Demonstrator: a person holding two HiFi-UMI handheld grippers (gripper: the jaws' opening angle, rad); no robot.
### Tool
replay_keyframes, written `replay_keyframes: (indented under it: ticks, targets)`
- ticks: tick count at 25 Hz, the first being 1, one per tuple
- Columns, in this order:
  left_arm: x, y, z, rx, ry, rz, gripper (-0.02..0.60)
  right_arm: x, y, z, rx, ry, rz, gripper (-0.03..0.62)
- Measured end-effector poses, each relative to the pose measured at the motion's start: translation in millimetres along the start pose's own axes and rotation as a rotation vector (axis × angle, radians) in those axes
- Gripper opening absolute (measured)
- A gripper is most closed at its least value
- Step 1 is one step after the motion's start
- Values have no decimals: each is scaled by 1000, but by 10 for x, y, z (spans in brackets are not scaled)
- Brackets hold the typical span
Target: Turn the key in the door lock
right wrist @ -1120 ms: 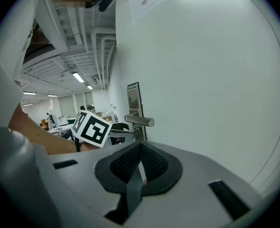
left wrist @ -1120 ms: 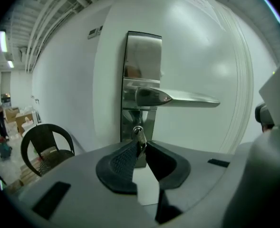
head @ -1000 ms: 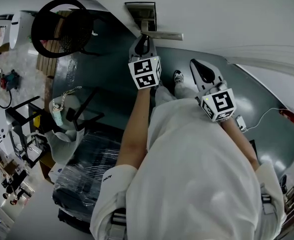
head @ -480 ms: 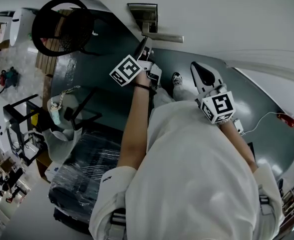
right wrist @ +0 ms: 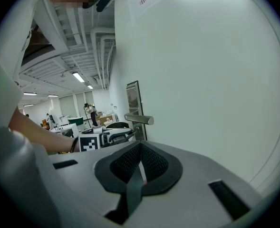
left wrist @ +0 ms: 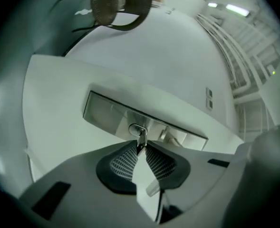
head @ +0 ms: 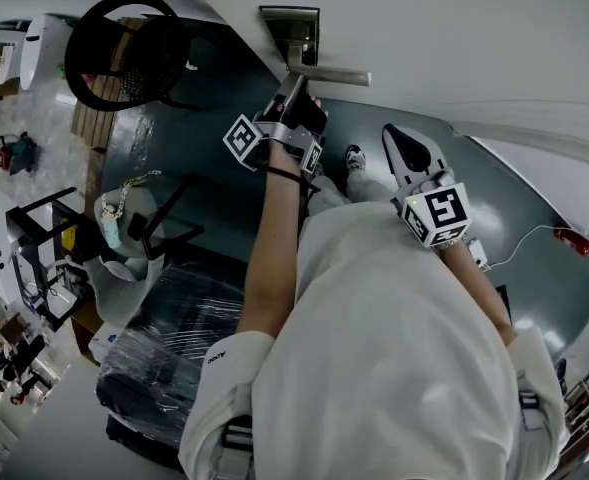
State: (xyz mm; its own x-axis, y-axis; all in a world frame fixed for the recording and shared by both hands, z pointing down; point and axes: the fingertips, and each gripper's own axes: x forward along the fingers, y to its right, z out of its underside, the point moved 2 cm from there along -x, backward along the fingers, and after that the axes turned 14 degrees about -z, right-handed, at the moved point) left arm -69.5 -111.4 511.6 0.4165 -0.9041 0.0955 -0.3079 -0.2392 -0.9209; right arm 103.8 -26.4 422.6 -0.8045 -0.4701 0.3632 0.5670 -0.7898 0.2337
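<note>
Rolled right over, the left tool (left wrist: pixel 140 147) now carries its marker cube (head: pixel 243 140) out to the side. Its jaws, just eased wider, pinch the key (left wrist: pixel 141 137), which sits in the lock (left wrist: pixel 138 129) under the door handle (head: pixel 330 73). Right tool (right wrist: pixel 140 151) hangs closed and empty, well apart.

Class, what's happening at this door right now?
A person stands at a white door with a gripper in each hand. The left gripper holds the key in the lock between its jaws, which have just been opening slightly. The right gripper hangs idle, jaws together, away from the door.
</note>
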Motion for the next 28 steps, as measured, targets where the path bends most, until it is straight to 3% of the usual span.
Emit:
replay_keyframes:
  ticks: [2,5,7,9,18,22,25,28]
  targets:
    - [-3,-18,-13,-93,-1,19,54,9,1,3,0,1,1,-4]
    - [-1,-46,-11,-163,-2,54,54,9,3,14,2,1,4,-4]
    - [-1,-44,-18,-158,-4,68,57,16,5,16,2,1,5,-3]
    - [-4,-26,-15,-63,-6,52,73,16,10,16,3,2,6,-5]
    - [-97,93,199,493,-108,-116,94,31,-17,-18,-7,-3,-10,-4]
    - [-236,-87,111,919,-66,-349,92,35,-22,-13,-7,-2,-15,-5]
    - [-287,-6,79,1245,1,-465,94,43,-27,-13,-9,-3,-21,-3]
    - [-304,60,54,1659,71,-617,92,47,-51,-12,-10,-4,-28,-3]
